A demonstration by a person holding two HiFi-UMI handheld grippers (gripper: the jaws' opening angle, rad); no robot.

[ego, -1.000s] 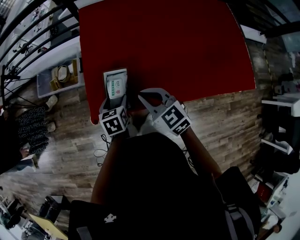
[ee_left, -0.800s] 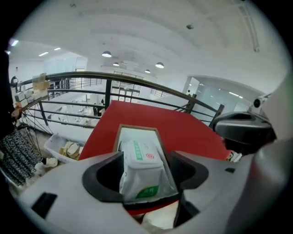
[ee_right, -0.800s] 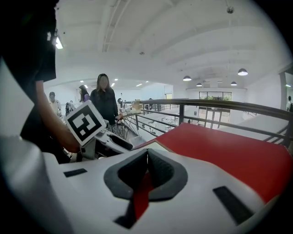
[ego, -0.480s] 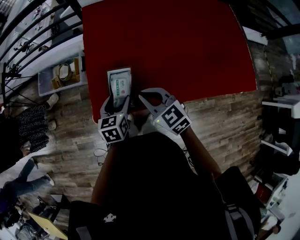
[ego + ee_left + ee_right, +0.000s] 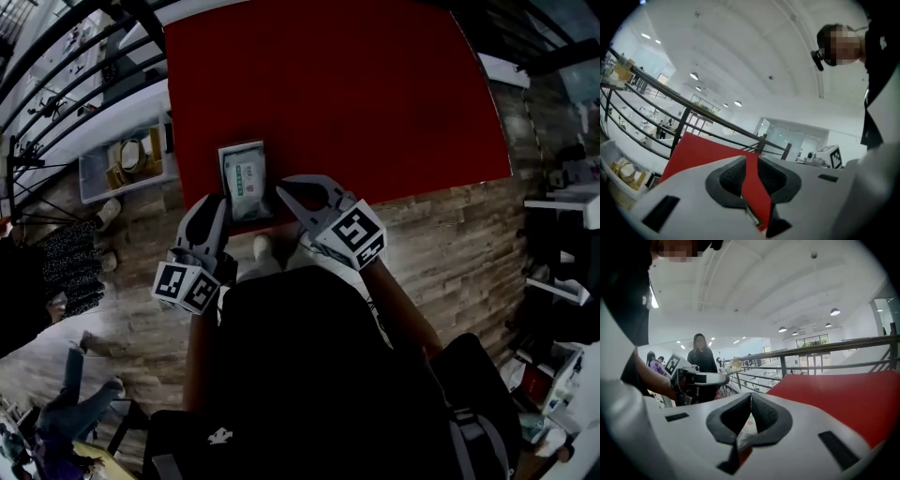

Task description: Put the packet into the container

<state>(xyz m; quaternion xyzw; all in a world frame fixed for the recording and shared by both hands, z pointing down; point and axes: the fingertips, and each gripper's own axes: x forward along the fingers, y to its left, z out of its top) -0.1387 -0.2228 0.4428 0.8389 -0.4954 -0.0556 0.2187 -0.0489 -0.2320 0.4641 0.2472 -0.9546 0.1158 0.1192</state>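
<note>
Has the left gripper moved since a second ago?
Yes. The grey left gripper pulled back toward lower left, off the near edge of the flat red table, its fingers just closing on nothing.

one packet, one container, two tongs

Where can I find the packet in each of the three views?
Head view: the packet lies in the container at the near edge of the red table.
Left gripper view: not clearly in it; a pale sliver low between the jaws is too small to tell.
Right gripper view: white with a red mark, seen low between the jaws.
Shared landmark: the red table.
</note>
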